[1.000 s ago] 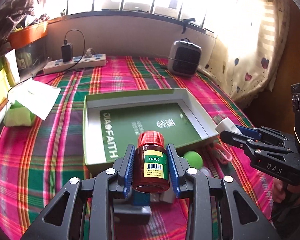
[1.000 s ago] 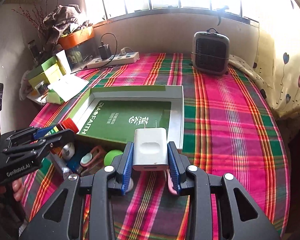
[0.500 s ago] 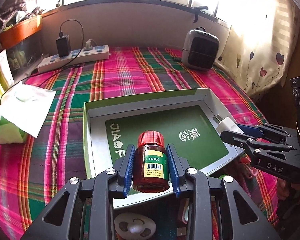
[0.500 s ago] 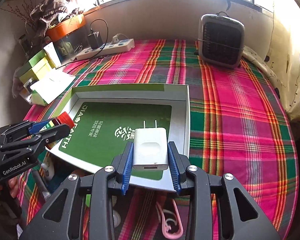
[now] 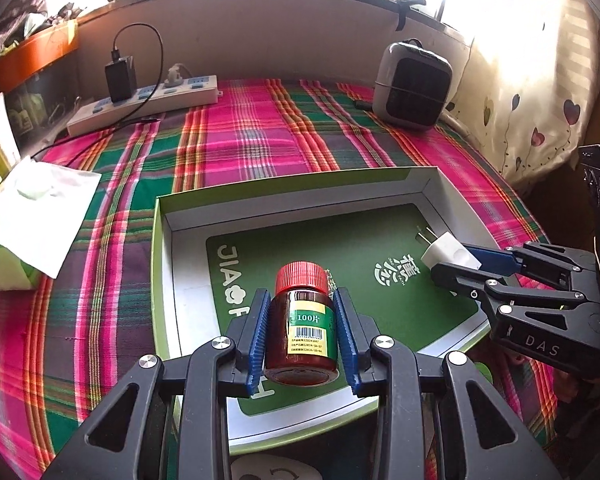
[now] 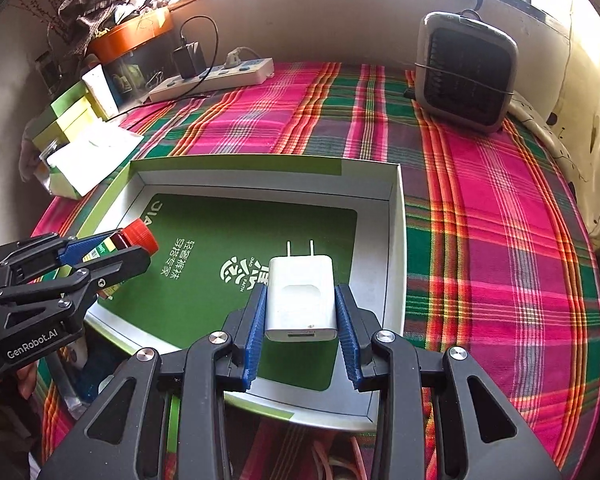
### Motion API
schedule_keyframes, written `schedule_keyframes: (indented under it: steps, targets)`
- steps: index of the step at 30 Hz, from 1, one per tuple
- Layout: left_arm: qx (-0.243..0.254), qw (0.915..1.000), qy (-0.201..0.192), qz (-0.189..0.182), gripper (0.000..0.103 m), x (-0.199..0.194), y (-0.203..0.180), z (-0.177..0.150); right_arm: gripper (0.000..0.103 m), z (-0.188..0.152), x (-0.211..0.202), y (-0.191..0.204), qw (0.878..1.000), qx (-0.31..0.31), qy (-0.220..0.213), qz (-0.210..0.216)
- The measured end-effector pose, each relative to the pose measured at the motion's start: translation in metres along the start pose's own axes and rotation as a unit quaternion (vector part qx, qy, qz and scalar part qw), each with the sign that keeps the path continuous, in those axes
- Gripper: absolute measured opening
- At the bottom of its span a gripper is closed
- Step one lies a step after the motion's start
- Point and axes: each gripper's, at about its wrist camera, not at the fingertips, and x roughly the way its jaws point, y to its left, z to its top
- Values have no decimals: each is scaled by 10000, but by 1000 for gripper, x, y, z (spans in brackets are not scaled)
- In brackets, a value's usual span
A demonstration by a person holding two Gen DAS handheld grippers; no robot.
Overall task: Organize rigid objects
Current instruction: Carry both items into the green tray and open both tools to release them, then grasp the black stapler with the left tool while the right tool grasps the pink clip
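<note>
Barcode label (image 5: 309, 334) only in left view

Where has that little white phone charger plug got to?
The white charger plug is clamped in the right gripper, held over the right side of the green-lined box.

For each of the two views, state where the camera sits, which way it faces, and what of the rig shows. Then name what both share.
Left wrist: on the left gripper, facing down-forward over its jaws, shut on the pill bottle; right gripper at right.
Right wrist: on the right gripper, jaws shut on the white charger; left gripper at left.
Shared: box lid, heater, power strip.
</note>
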Motion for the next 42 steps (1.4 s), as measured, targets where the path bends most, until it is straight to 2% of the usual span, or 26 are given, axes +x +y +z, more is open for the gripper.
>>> schedule_keyframes:
  steps: [7, 22, 28, 37, 40, 42]
  targets:
    - [-17, 10000, 58, 4, 31, 4, 0, -1, 35, 1, 5, 5, 9999, -114, 16, -117]
    - [-87, 9999, 45, -72, 32, 3, 3, -2, 36, 1, 0, -1, 9999, 80, -82, 25]
    - [-144, 9995, -191, -182, 37, -18, 4, -3, 45, -2, -15, -3, 9992, 177, -296, 178]
    - [-245, 9979, -543, -260, 38, -58, 11, -18, 45, -19, -53, -6, 9968, 281, -727, 149]
    - [-335, 9972, -637, -214, 46, -70, 18, -24, 46, -28, -66, -8, 9960, 343, -815, 126]
    - [-401, 9963, -724, -233, 48, -80, 24, -31, 46, -33, -74, -10, 9953, 377, -889, 80]
